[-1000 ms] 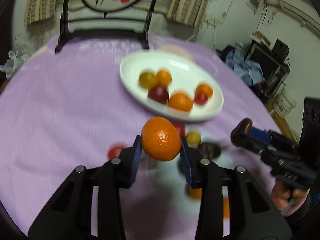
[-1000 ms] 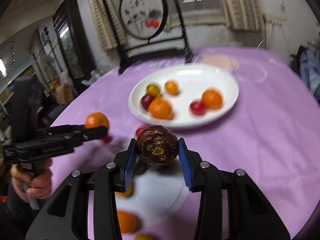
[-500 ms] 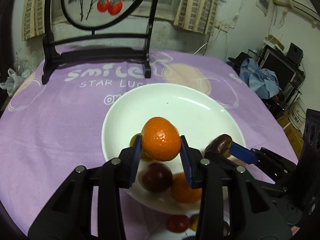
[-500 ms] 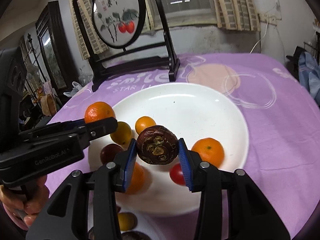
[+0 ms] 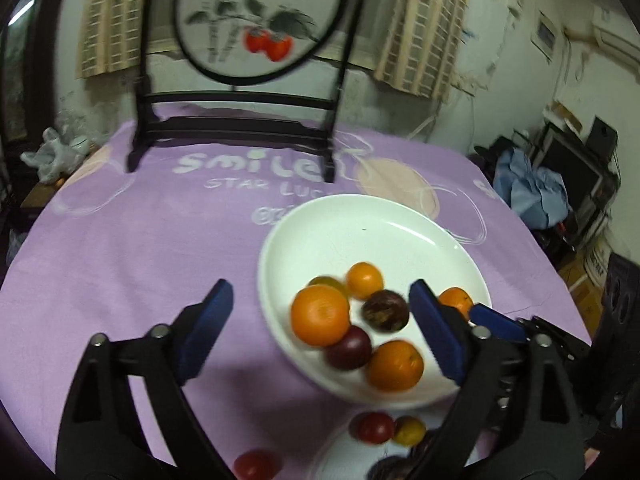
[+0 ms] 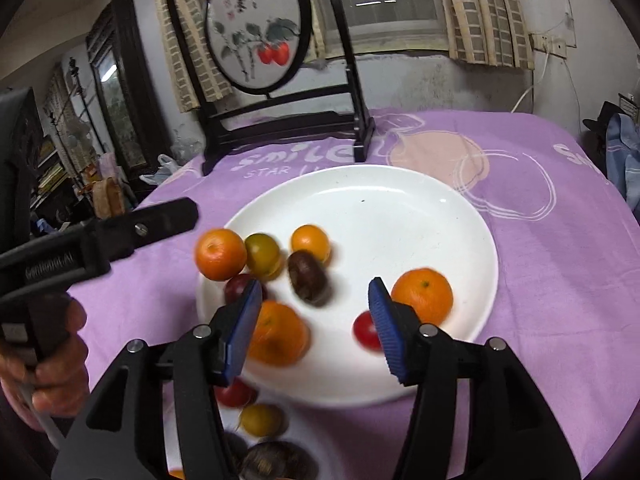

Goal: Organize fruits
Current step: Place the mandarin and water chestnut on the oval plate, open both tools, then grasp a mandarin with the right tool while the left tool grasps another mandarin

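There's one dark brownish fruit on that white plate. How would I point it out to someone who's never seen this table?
Find the big white plate on the purple tablecloth, in front of the round painted screen. Among the fruit at its left side, look just below the small orange. The dark brown fruit there is oval, dull and rough-skinned, unlike the glossy oranges and red fruit around it.

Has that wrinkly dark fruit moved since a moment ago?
Yes. The dark fruit has left the opening right gripper and now lies on the white plate.
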A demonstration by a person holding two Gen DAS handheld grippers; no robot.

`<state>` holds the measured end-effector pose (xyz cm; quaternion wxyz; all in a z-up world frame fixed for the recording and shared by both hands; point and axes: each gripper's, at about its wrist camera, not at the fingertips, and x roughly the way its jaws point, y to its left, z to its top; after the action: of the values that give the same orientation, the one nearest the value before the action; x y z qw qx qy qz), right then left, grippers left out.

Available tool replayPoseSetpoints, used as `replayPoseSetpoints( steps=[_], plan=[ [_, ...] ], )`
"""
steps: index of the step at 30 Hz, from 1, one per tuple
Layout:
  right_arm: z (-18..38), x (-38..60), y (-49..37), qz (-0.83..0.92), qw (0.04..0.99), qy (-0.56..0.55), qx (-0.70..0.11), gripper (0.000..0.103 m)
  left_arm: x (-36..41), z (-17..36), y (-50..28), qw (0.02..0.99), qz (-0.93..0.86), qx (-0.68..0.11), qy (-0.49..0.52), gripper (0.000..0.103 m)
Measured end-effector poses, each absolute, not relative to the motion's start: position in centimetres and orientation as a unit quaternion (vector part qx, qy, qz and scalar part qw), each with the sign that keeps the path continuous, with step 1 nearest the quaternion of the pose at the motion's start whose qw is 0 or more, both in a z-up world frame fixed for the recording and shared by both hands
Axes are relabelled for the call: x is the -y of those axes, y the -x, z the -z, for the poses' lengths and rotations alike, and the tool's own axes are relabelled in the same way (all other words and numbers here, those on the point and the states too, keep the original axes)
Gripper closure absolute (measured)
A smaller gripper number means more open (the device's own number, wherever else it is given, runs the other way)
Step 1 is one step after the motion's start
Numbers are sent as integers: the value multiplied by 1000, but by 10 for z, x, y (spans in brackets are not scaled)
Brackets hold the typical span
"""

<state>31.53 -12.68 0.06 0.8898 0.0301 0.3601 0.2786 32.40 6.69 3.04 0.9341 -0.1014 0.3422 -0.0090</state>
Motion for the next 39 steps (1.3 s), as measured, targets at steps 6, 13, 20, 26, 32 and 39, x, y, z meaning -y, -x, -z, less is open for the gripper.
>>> replayPoseSetpoints(
  steps=[6, 13, 20, 26, 32, 39],
  plan=[
    [1, 129, -257, -361, 849, 3, -386, 46, -91, -12, -269, 934, -23, -344, 92, 7],
    [11, 128, -179, -486, 773, 89, -399, 45, -111, -2, -239, 929, -57, -350, 105, 6],
    [18, 122, -167, -464, 780, 137, -397, 45, -106, 1, -240, 927, -62, -358, 90, 6],
    [27, 118, -168, -447, 777, 164, -412, 45, -99, -1, -238, 931, -58, -354, 72, 4],
    [36, 114, -166, -438, 772, 183, -423, 45, -93, -1, -236, 932, -58, -354, 54, 3],
    [41, 114, -163, -435, 769, 192, -428, 56, -93, 1, -237, 930, -61, -357, 53, 3]
  ],
)
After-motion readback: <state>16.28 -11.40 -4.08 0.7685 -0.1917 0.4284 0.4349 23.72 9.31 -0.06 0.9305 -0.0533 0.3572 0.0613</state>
